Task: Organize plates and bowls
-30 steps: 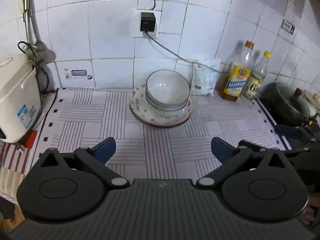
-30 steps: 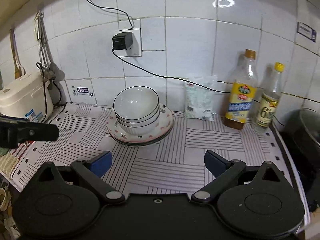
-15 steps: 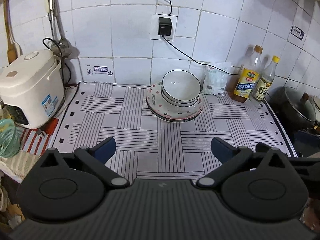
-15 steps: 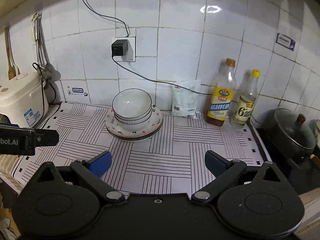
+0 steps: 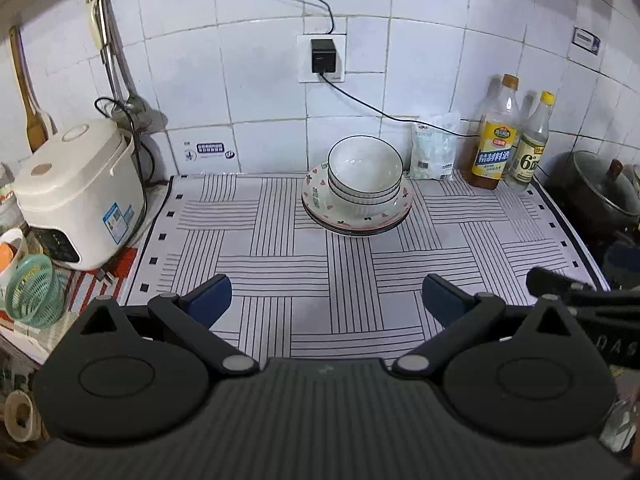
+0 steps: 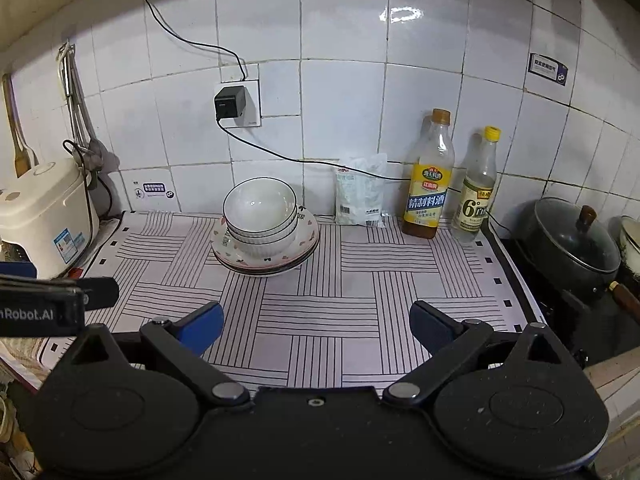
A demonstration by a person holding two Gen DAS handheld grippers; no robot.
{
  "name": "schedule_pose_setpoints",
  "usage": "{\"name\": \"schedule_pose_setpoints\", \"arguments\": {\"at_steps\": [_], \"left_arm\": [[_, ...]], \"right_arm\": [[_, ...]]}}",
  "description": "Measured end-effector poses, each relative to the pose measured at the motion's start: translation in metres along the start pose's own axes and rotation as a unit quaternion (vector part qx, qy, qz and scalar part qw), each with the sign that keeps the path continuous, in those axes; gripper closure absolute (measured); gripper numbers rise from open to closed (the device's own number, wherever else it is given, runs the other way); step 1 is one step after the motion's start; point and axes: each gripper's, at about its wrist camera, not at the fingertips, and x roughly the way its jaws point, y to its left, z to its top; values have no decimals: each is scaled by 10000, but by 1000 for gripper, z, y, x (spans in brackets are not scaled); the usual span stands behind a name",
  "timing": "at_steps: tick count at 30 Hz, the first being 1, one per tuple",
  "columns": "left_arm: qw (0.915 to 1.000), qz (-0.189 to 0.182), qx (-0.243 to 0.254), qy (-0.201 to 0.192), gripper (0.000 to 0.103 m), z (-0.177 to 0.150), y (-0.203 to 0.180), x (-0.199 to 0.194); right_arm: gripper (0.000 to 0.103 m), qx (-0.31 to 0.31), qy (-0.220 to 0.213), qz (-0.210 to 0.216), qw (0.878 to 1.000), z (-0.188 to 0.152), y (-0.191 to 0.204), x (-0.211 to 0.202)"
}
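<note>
You had both tools held back from the dishes, over the near part of the table (image 5: 280, 240), which was covered by a mat of striped squares. Your left gripper (image 5: 326, 294) had its jaws spread wide with nothing between them, and your right gripper (image 6: 316, 320) was the same, jaws wide and empty. The stacked bowls (image 5: 365, 176) sat nested one inside another, white with dark rims, resting on the stack of plates (image 5: 320, 200), whose top plate carried small red and dark marks around its edge. That pile stood at the back of the table, close to the tiled wall (image 5: 260, 92) and well apart from both pairs of jaws. Just to its right a white packet (image 5: 434, 152) leaned against the wall, and past that two bottles (image 5: 508, 140) stood side by side, the taller with an orange cap, the shorter with a yellow one. A white rice cooker (image 5: 76, 200) sat at the table's left end, and a dark lidded pot (image 6: 572, 240) stood off the mat on the right. In the right wrist view, part of your left tool showed at the left edge.
</note>
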Motion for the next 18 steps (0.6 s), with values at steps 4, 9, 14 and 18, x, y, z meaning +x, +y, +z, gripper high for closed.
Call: {"name": "schedule_pose_setpoints", "arguments": {"at_steps": [4, 9, 14, 18], "left_arm": [[9999, 110, 39, 20, 0, -4, -2, 0], [9999, 142, 20, 9, 0, -7, -3, 1], [9997, 175, 41, 145, 0, -5, -4, 6], [9997, 209, -1, 147, 0, -3, -3, 6]], "right_arm": [[2, 78, 19, 34, 10000, 1, -4, -2], [2, 110, 20, -29, 9999, -1, -7, -2], [2, 104, 48, -53, 9999, -2, -7, -2], [2, 155, 85, -36, 9998, -1, -9, -2]]}}
